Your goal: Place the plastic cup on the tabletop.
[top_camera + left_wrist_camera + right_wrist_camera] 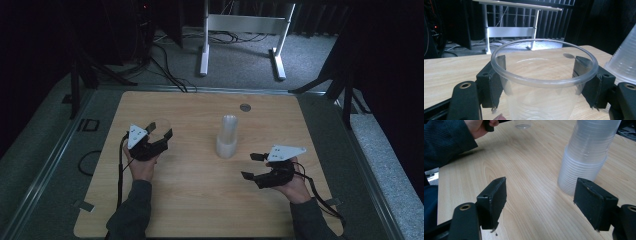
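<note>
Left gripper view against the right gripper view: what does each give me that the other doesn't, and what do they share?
The left gripper view alone shows the grip: the left gripper has its jaws pressed on either side of a clear cup, upright, mouth up, with a white desk frame beyond the table.

The right gripper view alone shows the right gripper open over bare wood with nothing between its jaws, plus the person's dark sleeve.

Both show the wooden table and the stack of cups, upside down.
</note>
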A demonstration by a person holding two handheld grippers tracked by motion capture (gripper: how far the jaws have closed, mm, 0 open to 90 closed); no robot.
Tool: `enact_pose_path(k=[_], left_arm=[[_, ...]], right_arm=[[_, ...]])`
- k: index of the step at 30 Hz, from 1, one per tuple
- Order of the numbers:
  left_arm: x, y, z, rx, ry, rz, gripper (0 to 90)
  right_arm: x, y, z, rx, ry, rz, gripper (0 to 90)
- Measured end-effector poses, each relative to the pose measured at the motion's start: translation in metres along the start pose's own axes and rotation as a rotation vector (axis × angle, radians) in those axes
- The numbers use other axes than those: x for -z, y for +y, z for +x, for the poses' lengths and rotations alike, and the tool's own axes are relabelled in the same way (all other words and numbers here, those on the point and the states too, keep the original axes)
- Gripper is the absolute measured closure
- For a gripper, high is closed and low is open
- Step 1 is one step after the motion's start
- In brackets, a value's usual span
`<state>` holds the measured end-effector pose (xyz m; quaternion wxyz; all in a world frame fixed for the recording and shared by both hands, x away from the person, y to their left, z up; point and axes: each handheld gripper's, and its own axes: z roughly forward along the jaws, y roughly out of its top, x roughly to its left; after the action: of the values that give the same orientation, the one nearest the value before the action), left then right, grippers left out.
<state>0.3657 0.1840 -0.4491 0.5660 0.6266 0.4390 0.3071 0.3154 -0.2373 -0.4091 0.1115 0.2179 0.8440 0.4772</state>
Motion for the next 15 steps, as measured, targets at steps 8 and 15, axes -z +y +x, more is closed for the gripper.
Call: enact_pose_path(k=[8,15], left_arm=[[-0.005,-0.004,0.002,0.003,0.001,0.017,28.1],[-0.011,-0.010,0.005,0.012,0.002,0.040,28.1]], right_arm=[[0.001,-0.001,-0.001,-0.002,-0.001,-0.003,26.1],[0.001,-0.001,-0.001,-0.001,-0.001,-0.007,26.1]])
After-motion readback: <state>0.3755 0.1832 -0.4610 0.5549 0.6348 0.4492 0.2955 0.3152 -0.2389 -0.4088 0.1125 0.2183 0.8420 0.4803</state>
